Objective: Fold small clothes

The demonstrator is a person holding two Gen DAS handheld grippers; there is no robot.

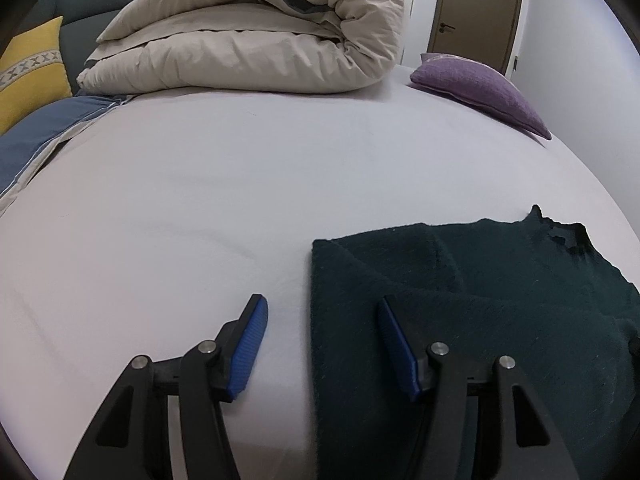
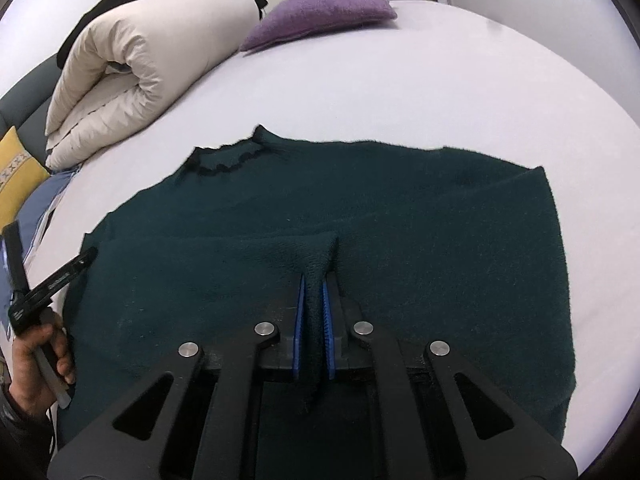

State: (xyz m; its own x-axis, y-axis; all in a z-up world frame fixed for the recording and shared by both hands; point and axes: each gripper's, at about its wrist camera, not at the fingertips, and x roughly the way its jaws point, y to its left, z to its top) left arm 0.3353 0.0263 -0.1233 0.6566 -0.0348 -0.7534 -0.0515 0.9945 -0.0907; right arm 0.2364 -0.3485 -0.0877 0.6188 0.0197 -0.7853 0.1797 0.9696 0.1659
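A dark green sweater [image 2: 400,220] lies flat on the white bed sheet [image 1: 200,200], its collar [image 2: 228,160] toward the far side. My right gripper [image 2: 313,280] is shut on a raised fold of the sweater near its lower middle. My left gripper [image 1: 320,302] stands open low over the sweater's [image 1: 500,300] left edge. One of its fingers is over the knit and the other over the bare sheet. The right wrist view shows a hand [image 2: 36,360] holding the left gripper [image 2: 52,240] at the sweater's left side.
A rolled beige duvet [image 1: 260,40] lies at the back of the bed, a purple cushion [image 1: 480,80] to its right. A yellow cushion [image 1: 28,72] and a blue pillow [image 1: 36,132] sit at the far left. A brown door [image 1: 476,4] stands behind.
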